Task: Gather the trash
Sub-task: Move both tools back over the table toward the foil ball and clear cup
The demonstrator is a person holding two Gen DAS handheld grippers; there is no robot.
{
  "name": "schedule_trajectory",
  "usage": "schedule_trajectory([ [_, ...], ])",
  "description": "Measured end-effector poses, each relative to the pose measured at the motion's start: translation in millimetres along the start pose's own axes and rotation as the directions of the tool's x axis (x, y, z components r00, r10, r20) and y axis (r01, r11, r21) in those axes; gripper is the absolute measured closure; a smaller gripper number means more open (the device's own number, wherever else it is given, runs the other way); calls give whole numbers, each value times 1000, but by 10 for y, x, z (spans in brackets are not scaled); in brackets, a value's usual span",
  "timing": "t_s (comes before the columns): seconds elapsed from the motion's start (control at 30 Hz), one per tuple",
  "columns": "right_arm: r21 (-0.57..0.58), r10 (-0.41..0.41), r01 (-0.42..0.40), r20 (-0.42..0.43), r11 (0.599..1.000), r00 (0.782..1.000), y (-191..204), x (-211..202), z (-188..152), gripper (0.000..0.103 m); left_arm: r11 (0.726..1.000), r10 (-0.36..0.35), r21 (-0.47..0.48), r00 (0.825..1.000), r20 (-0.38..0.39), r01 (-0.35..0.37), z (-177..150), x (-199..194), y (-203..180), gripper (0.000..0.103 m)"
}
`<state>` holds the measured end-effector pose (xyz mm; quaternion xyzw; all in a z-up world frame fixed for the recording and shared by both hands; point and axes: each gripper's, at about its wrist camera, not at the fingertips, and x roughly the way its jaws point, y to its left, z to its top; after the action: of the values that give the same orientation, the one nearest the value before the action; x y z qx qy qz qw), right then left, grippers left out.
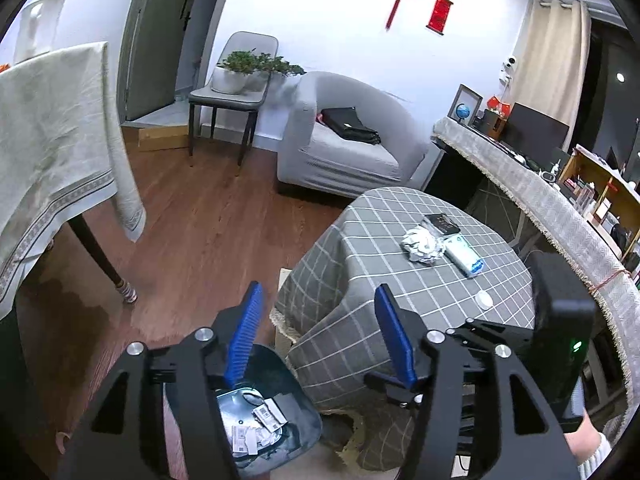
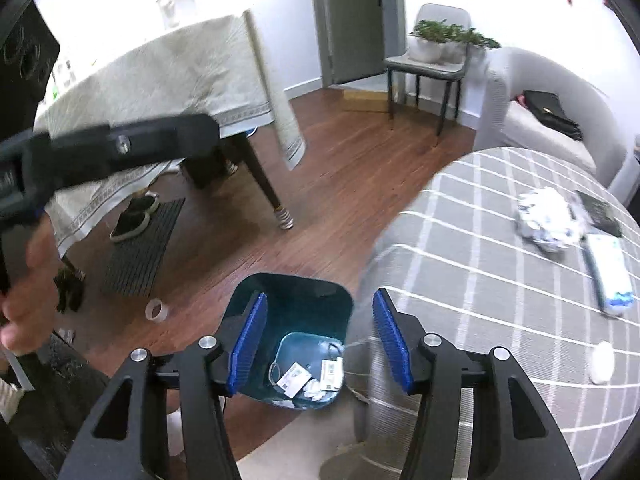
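Risk-wise, both your left gripper (image 1: pixel 318 334) and right gripper (image 2: pixel 318 344) hang empty, fingers apart, above the bin (image 2: pixel 288 344). Crumpled paper (image 2: pixel 546 220) lies near the checked table's (image 2: pixel 460 240) far edge, so a sloppy grab could shove it off, or snag the tissue pack (image 2: pixel 610 272) touching it.

My round table (image 1: pixel 400 280), under a grey checked cloth, bears a crumpled white wad (image 1: pixel 423 245), a dark flat packet (image 1: pixel 442 224) just behind it, a white-and-blue tissue pack (image 1: pixel 466 257) beside it, and a small white disc (image 1: pixel 485 300) nearer the edge. The wooden floor (image 1: pixel 200 232) carries my teal bin (image 2: pixel 288 316), a tape roll (image 2: pixel 157 310) and a dark mat (image 2: pixel 146 246).
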<state>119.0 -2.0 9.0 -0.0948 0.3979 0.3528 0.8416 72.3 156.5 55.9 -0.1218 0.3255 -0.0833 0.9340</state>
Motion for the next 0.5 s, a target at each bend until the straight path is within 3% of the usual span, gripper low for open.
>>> schedule_trajectory([
  [0.3, 70, -78, 76, 25, 995, 997, -485, -276, -144, 47, 999, -8, 33, 1000, -13, 8, 46, 261, -346, 33],
  [0.5, 114, -124, 119, 33, 986, 992, -852, -414, -228, 41, 997, -4, 73, 1000, -25, 5, 78, 471, -537, 29],
])
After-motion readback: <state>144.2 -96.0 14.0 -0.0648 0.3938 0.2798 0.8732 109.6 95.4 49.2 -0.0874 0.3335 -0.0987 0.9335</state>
